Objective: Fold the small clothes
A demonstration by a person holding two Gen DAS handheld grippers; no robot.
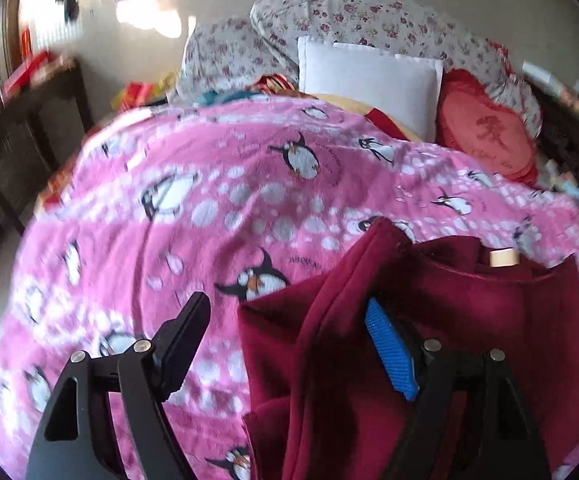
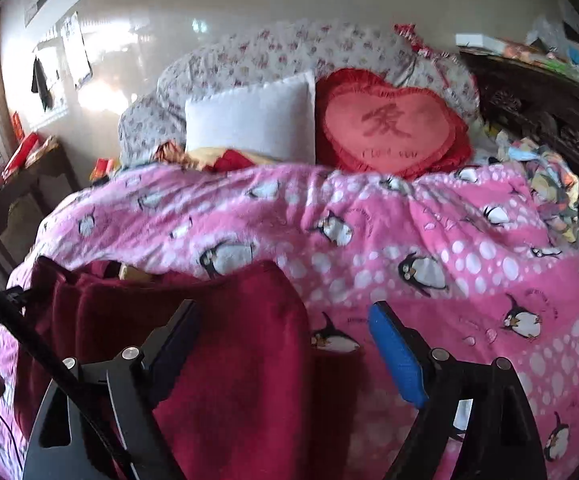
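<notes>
A dark red fleece garment [image 1: 469,340] lies bunched on the pink penguin blanket [image 1: 169,208], with a tan label [image 1: 503,258] at its far edge. My left gripper [image 1: 285,316] is open. The garment's left part reaches into the gap and folds of it cover the blue-padded right finger [image 1: 389,352]; the black left finger [image 1: 185,332] stands over bare blanket. In the right wrist view the same garment [image 2: 229,360] fills the left half of my open right gripper [image 2: 285,320], against its left finger [image 2: 177,336]. The blue pad [image 2: 397,352] stands apart from the cloth.
At the head of the bed are a white pillow [image 2: 253,120], a red heart cushion [image 2: 389,128] and a floral quilt [image 2: 289,48]. A heap of colourful clothes [image 2: 549,188] sits at the right edge beside dark carved furniture [image 2: 537,108]. A black cable [image 2: 29,336] crosses lower left.
</notes>
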